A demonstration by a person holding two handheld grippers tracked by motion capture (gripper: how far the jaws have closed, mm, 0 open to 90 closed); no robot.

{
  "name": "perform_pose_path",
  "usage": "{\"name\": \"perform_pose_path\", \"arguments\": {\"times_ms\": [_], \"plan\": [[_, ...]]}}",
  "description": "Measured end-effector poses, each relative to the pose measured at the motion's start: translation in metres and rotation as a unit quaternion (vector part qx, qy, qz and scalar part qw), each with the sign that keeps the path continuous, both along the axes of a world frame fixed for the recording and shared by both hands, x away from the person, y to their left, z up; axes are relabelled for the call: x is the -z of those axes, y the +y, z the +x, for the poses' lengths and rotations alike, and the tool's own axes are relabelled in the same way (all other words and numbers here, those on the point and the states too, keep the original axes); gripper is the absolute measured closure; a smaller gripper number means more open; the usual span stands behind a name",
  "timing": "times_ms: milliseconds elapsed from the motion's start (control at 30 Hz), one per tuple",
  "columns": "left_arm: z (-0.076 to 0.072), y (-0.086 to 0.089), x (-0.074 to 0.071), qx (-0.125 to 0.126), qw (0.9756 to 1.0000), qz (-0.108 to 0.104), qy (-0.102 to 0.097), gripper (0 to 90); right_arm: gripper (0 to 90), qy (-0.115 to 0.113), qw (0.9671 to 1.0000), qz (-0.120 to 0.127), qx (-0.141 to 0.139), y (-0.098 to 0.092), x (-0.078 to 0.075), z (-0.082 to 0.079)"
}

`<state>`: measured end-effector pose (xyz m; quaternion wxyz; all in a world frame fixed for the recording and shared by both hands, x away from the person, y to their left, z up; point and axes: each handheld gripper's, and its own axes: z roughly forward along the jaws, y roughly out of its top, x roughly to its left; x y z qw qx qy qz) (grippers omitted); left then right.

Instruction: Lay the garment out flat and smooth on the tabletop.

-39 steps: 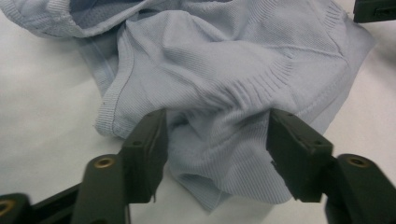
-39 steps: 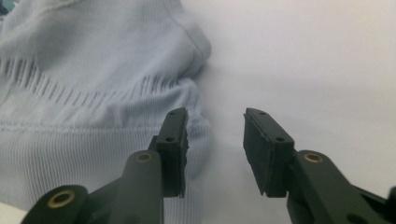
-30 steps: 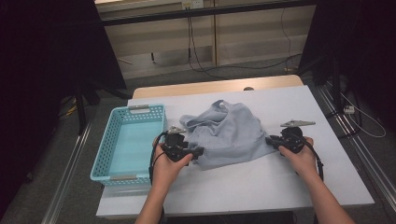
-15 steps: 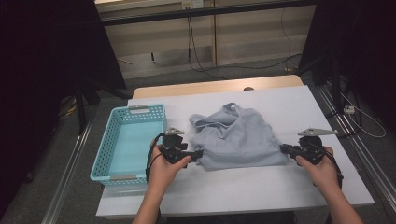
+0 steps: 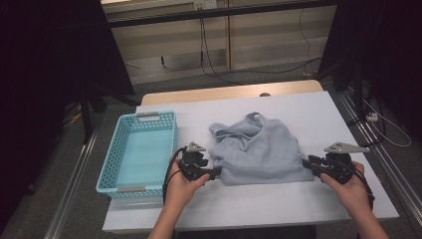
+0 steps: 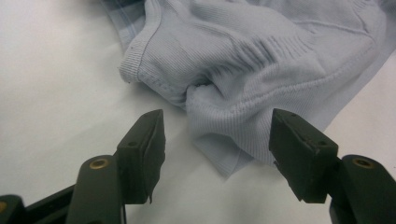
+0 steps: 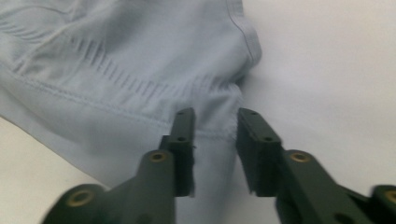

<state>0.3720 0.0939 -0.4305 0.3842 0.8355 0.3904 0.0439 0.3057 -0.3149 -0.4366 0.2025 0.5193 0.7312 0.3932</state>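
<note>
2 grippers sit at the bottom corners of a light blue ribbed garment (image 5: 259,152) lying mid-frame in the high view on a white table (image 5: 318,112). Plenty of bare tabletop to the right of it and along the bottom edge of the cloth; on the left side a turquoise plastic basket (image 5: 139,149) stands close by, just past the left gripper (image 5: 215,173).

The garment's hem runs left to right across the frame, that's its long axis, and the neck or strap end points toward the top of the frame, a bit bunched up there.

Left gripper: jaws apart, they've just been closing a little, and in the left gripper view a folded hem corner (image 6: 224,140) lies between them without the pads pressing on it. Right gripper (image 5: 307,165): jaws have just been opening, and in the right gripper view they stand a bit apart with the cloth edge (image 7: 215,126) under the gap, not pinched.

Table has a wooden strip along the far edge. Beyond it, grey floor with 1 bunch of black cables (image 5: 214,55), and dark curtains at both upper corners.
</note>
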Motion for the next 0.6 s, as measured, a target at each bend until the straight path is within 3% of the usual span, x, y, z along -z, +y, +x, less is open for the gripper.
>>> {"name": "perform_pose_path", "arguments": {"times_ms": [133,233,267,367,600], "plan": [[0.0,0.0,0.0,0.002,1.0,-0.002,0.001,33.2,46.7,-0.009,1.0,0.003,0.001,0.003,0.0,0.002],[0.0,0.001,-0.001,0.0,1.0,0.0,-0.002,29.9,44.0,-0.009,0.9999,0.003,0.002,0.005,0.001,0.004],[0.0,0.002,-0.002,-0.006,1.0,-0.001,-0.005,28.1,37.5,-0.007,1.0,0.003,-0.002,0.008,0.002,0.007],[0.0,0.003,-0.003,-0.005,1.0,0.0,-0.006,26.7,32.4,-0.014,0.9999,-0.002,-0.006,0.013,0.002,0.009],[0.0,0.0,-0.001,0.006,1.0,0.006,-0.003,24.7,21.4,-0.029,0.9992,0.015,-0.021,0.023,-0.002,0.011]]}}
